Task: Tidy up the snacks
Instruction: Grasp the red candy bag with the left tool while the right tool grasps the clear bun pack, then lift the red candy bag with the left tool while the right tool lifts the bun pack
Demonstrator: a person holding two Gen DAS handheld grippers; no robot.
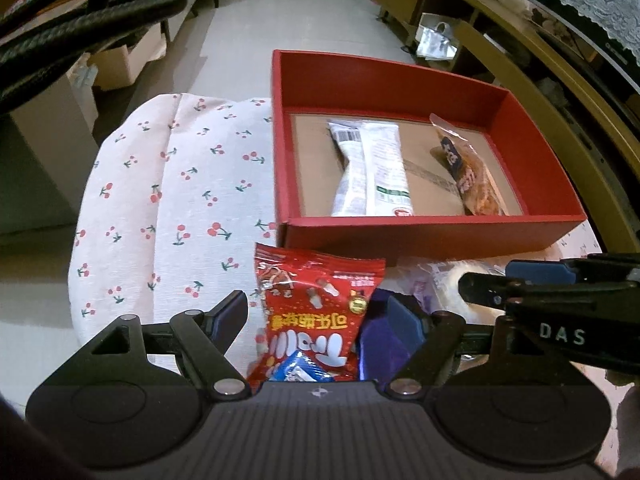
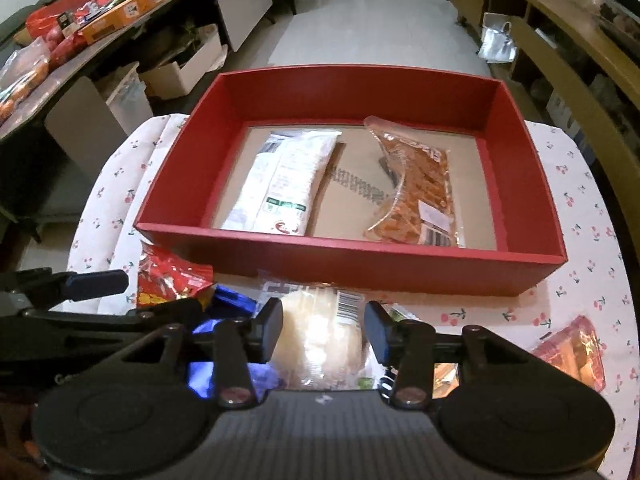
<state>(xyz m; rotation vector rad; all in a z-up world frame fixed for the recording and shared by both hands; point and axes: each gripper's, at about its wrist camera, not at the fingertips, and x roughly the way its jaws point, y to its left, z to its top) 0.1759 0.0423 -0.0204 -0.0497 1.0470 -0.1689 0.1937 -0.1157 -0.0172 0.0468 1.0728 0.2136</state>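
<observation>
Left tongs (image 1: 316, 312) stood open around the red packet (image 1: 316, 320); right tongs (image 2: 324, 332) open around the bun (image 2: 320, 344), before the red box (image 2: 344, 264). Closing should be squarely mid-packet.

Dim indoor light; glare on the far floor (image 1: 304, 4); strong fisheye bending at edges; slight blur throughout.

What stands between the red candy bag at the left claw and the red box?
Nothing visible. The red candy bag lies between the open left claw fingers, just before the red box, whose near wall is low.
</observation>
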